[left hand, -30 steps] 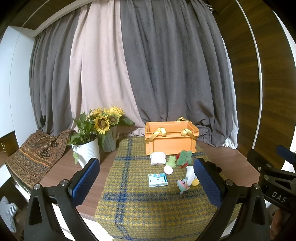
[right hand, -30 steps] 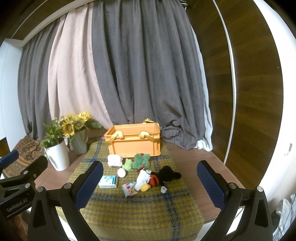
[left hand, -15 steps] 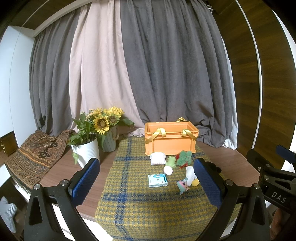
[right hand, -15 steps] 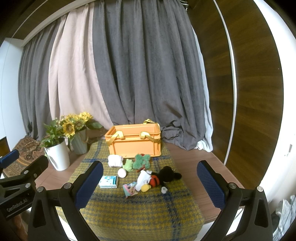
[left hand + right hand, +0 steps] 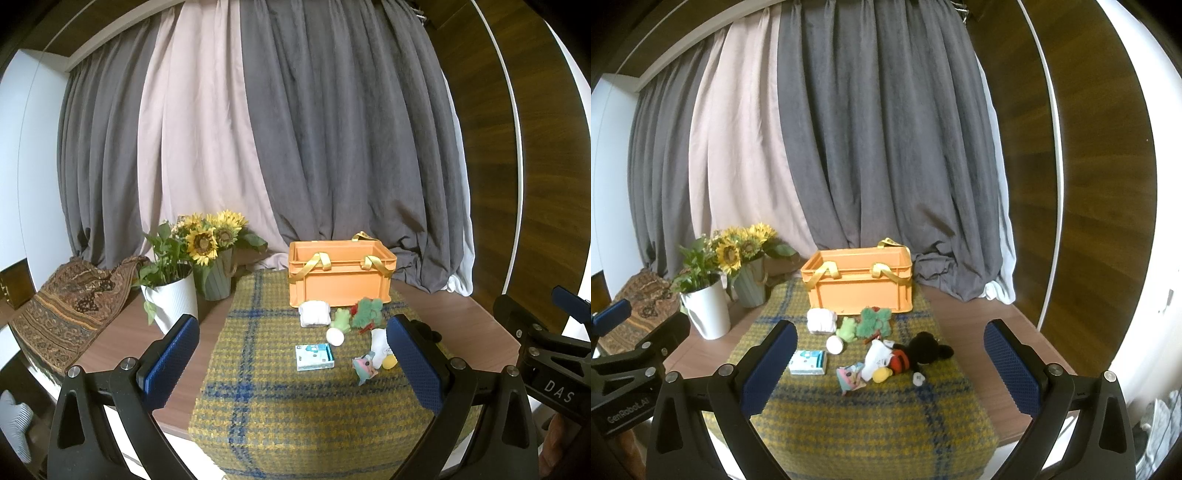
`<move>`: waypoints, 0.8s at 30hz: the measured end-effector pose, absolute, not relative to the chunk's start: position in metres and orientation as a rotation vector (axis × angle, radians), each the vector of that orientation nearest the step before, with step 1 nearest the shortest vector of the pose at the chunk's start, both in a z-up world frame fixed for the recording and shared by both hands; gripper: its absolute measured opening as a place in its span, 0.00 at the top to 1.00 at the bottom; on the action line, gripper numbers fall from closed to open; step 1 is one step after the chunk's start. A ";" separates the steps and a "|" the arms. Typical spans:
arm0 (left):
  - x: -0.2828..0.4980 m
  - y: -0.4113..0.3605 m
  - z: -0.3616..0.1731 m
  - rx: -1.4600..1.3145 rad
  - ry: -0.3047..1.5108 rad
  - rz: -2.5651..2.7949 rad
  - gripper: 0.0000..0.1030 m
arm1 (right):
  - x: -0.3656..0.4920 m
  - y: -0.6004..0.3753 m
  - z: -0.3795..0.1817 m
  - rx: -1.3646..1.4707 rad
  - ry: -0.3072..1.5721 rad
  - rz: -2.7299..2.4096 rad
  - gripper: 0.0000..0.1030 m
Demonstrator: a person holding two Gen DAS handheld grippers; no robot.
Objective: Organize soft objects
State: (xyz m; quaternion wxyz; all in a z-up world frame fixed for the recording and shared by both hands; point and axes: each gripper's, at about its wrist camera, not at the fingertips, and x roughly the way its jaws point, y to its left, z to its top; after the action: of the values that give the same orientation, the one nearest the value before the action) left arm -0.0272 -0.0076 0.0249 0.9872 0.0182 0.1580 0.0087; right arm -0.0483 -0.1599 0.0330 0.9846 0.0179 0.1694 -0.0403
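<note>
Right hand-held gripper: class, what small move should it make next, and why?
Probably ease the right hand-held gripper forward and down toward the mouse plush. It is open and empty, the toys lie loose on the blanket, and the orange crate waits behind.

Soft, even indoor light, sharp focus — strong fisheye bending and dark vignetted corners.

Both claws gape (left [image 5: 293,363], right [image 5: 890,363]).
</note>
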 end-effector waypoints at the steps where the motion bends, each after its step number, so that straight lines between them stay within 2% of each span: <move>1: -0.027 -0.007 0.025 0.036 0.317 0.017 0.00 | -0.047 -0.160 0.034 0.035 0.342 -0.080 0.01; 15: -0.021 -0.006 0.017 0.057 0.335 -0.006 0.00 | -0.041 -0.153 0.025 0.049 0.360 -0.083 0.01; 24: 0.034 0.017 -0.008 0.097 0.400 -0.093 0.00 | -0.010 -0.131 0.002 0.058 0.420 -0.134 0.01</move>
State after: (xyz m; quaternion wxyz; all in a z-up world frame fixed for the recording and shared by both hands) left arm 0.0339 0.0173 -0.0082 0.9778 0.0480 0.1985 -0.0464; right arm -0.0095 -0.1305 0.0015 0.9754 0.0287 0.2081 -0.0664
